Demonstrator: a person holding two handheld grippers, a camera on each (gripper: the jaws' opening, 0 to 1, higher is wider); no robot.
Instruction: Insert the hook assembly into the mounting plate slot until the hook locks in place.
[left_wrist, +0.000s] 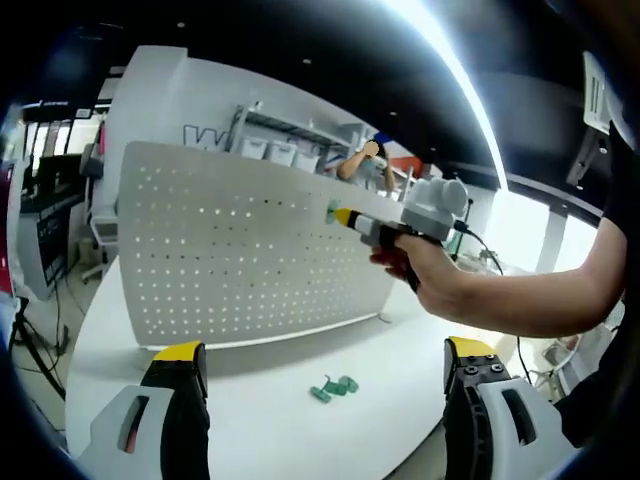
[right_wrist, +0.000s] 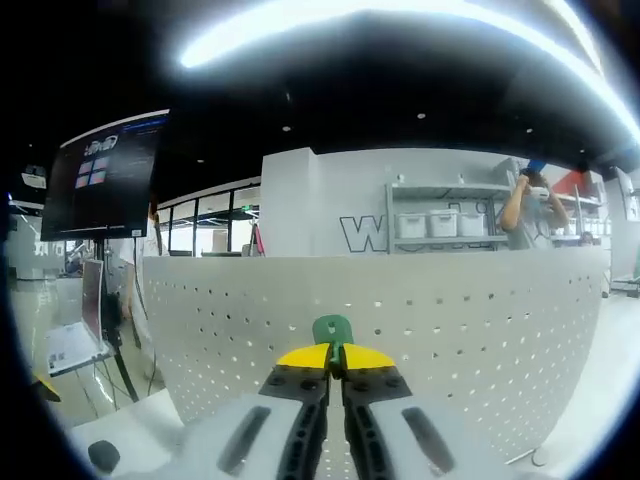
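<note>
Hook (right_wrist: 333, 329) sits pinched in your right gripper (right_wrist: 335, 357), jaws closed on it, right at the pegboard (right_wrist: 450, 330) face, not yet seated. Your left gripper (left_wrist: 325, 365) hangs wide open, holding nothing. Spare hooks (left_wrist: 334, 387) lie on the counter (left_wrist: 280, 420) at 12 o'clock between its jaws. Insertion and locking remain.
</note>
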